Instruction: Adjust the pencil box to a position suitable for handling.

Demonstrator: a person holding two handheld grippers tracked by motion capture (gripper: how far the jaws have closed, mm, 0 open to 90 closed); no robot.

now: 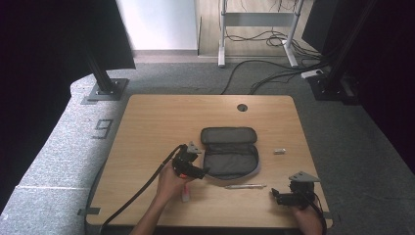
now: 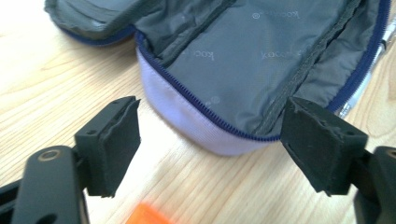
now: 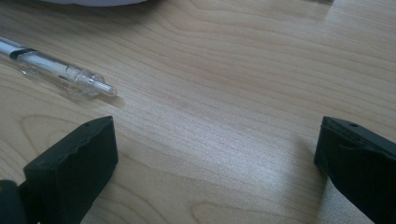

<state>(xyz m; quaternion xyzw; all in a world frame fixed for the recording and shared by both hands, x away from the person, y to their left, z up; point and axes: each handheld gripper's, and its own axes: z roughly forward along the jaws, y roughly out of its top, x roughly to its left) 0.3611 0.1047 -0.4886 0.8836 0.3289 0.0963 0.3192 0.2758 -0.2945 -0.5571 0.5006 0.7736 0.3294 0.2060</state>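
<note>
My left gripper point(image 1: 200, 172) sits at the near left corner of the open pencil case point(image 1: 230, 151), jaws spread wide, nothing between the pads. In the left gripper view the case's rounded pale edge point(image 2: 205, 133) lies just ahead of the jaws and between them, not touched. Case lies unzipped and flat in the middle of the table point(image 1: 147, 122), lid half folded back away from me, grey lining up.

My right gripper point(image 1: 277, 195) rests low near the front right edge, jaws also apart and empty. The pen point(image 1: 245, 186) lies on the wood just in front of the case, long axis running left to right across the table, parallel to the front edge. Its tip point(image 3: 95, 85) points toward my right gripper, near the left jaw but clear of it. So the right hand is the nearer one for the pen; the case opening is just behind it.

Small pale thing point(image 1: 279, 151) to the right of the case, maybe an eraser, too small to tell. Something orange and white point(image 1: 185, 195) lies under my left hand.
</note>
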